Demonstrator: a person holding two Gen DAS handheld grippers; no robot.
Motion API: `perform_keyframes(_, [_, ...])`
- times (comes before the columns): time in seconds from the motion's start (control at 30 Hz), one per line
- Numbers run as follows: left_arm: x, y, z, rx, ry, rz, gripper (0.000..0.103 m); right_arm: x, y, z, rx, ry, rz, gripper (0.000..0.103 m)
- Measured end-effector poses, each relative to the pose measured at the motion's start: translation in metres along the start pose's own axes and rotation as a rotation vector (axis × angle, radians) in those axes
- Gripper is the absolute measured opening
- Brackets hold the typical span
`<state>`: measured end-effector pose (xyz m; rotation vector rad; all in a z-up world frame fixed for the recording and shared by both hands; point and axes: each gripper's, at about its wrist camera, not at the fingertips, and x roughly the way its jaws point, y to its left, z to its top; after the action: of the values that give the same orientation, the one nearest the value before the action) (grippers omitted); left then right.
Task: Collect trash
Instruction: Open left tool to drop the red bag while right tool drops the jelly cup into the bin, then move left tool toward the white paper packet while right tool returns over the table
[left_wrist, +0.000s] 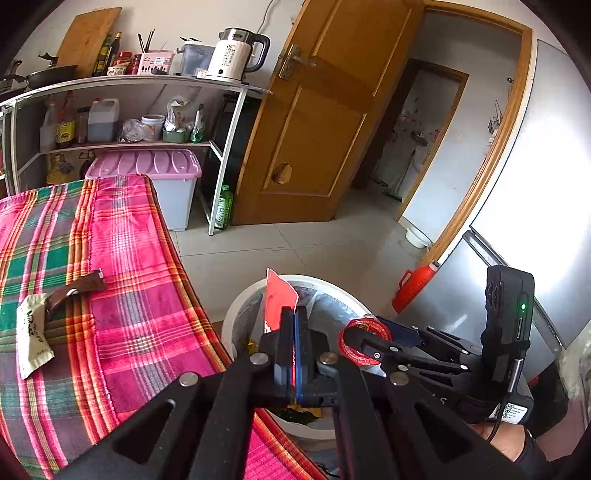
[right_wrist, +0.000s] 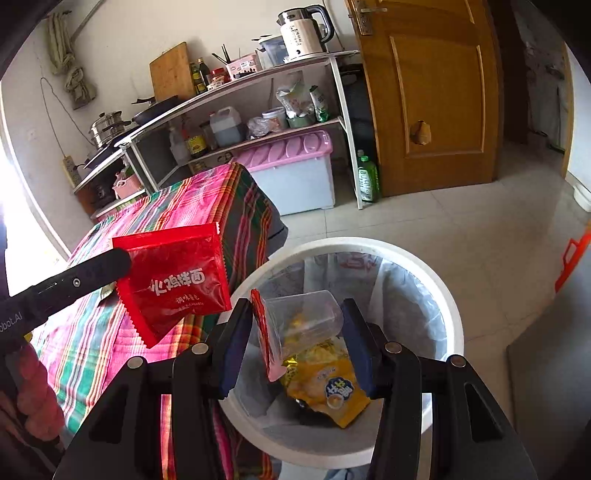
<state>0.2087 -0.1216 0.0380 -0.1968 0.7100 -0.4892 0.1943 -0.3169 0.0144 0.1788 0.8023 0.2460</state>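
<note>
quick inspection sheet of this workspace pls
surface: table under plaid cloth
job's things: red sauce packet; clear plastic cup with red lid; white trash bin, lined, yellow wrapper inside
clutter: beige sachet and brown wrapper on cloth
grippers: left hand-held gripper shut on the packet; right hand-held gripper shut on the cup, over the bin
cables: thin cable at right hand-held gripper
surroundings: shelf with kettle, wooden door

Occlusions and cut-offs

Bin (right_wrist: 424, 266) bottom hidden behind the right gripper (right_wrist: 295, 343) at lower centre; sachet (left_wrist: 279, 299) lower half concealed between the left gripper (left_wrist: 293, 347) fingers; shelf (left_wrist: 110, 83) labels too small to read.
</note>
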Motion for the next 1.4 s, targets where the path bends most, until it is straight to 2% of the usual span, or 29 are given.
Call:
perform_keyframes(0.27, [0.032,-0.006,-0.009,0.001,0.074,-0.021,0.0,0.011,-0.017,-0.003,0.026,0.028,-0.018,0.05])
perform_keyframes(0.53, [0.053,-0.005,-0.015,-0.01,0.124,-0.012,0.001,0.023,-0.027,-0.006,0.043,0.063,-0.036,0.051])
perform_keyframes(0.6, [0.055,-0.004,-0.015,-0.015,0.129,-0.013,0.001,0.025,-0.028,-0.007,0.043,0.067,-0.041,0.054])
perform_keyframes(0.93, [0.047,0.004,-0.013,-0.03,0.099,-0.005,0.003,0.019,-0.025,-0.006,0.042,0.049,-0.04,0.056])
perform_keyframes(1.4, [-0.005,0.017,-0.019,-0.025,0.008,0.054,0.003,-0.011,0.013,-0.003,-0.013,-0.025,0.004,0.056])
